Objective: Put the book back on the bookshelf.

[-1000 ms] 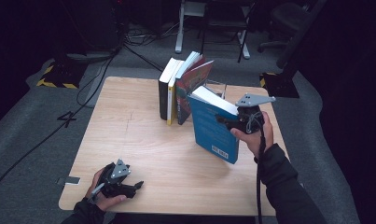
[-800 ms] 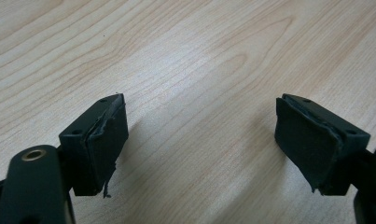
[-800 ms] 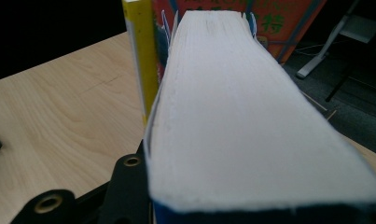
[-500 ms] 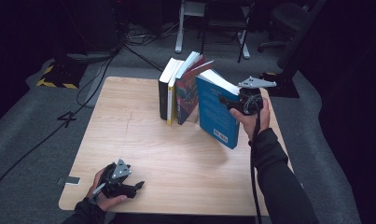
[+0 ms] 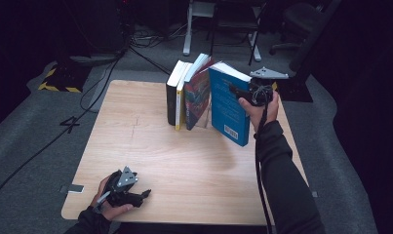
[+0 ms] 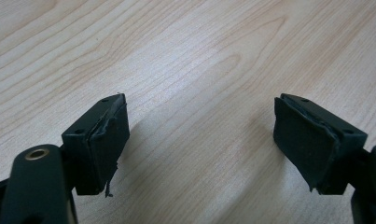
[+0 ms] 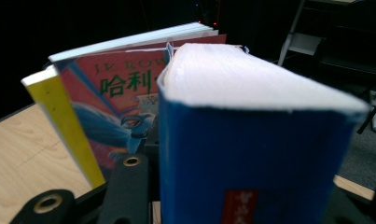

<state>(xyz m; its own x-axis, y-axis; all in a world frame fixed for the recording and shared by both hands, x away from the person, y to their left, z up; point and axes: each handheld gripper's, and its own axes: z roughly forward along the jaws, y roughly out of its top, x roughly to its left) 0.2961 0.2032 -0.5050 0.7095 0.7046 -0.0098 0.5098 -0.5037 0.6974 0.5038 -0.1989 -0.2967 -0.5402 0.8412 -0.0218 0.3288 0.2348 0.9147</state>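
Right gripper point(image 5: 245, 92) clamps the blue book point(image 5: 226, 105) near its spine; it should stand flush against the red book point(image 5: 198, 95). Left gripper point(image 5: 144, 194) rests open, empty.

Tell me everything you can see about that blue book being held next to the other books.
The thick blue paperback book has a glossy blue cover, white page edges, a barcode label low on the cover and a small red patch on its spine. It stands tilted toward the red illustrated book at the row's end, its lower corner near the wooden table. The right tongs grip it.
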